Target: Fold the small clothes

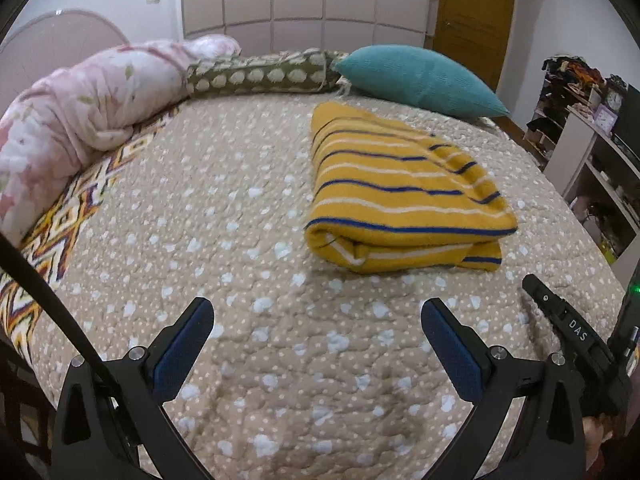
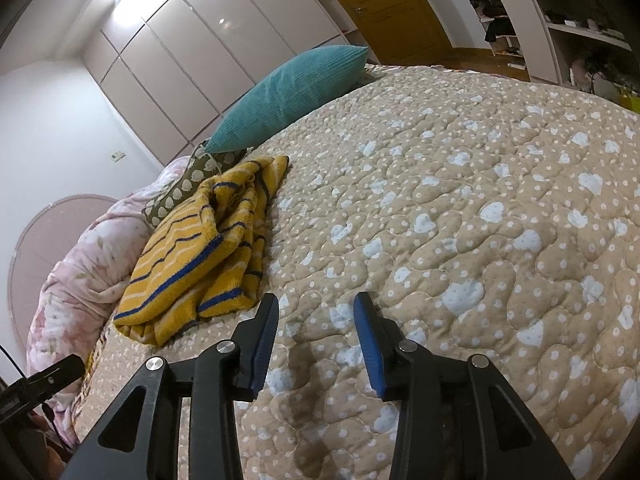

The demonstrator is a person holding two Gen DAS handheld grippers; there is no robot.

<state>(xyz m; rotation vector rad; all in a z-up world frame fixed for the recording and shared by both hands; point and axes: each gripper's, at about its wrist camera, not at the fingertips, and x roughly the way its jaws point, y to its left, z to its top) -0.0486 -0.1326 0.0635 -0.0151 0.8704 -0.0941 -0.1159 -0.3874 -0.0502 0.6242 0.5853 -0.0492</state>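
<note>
A yellow garment with blue and white stripes (image 1: 404, 192) lies folded into a thick rectangle on the quilted bedspread (image 1: 240, 240). My left gripper (image 1: 318, 312) is open and empty, above the bedspread a little in front of the garment. In the right wrist view the garment (image 2: 200, 252) lies to the left, its open layered edges facing me. My right gripper (image 2: 316, 306) is open and empty over the bedspread (image 2: 480, 220), just right of the garment's near corner. The right gripper's body also shows in the left wrist view (image 1: 568, 328).
A teal cushion (image 1: 420, 80) and an olive patterned bolster (image 1: 260, 72) lie behind the garment. A pink floral duvet (image 1: 80, 112) is rolled along the left edge. Shelves with clutter (image 1: 592, 120) stand to the right. A wardrobe and a yellow door (image 1: 472, 16) are behind.
</note>
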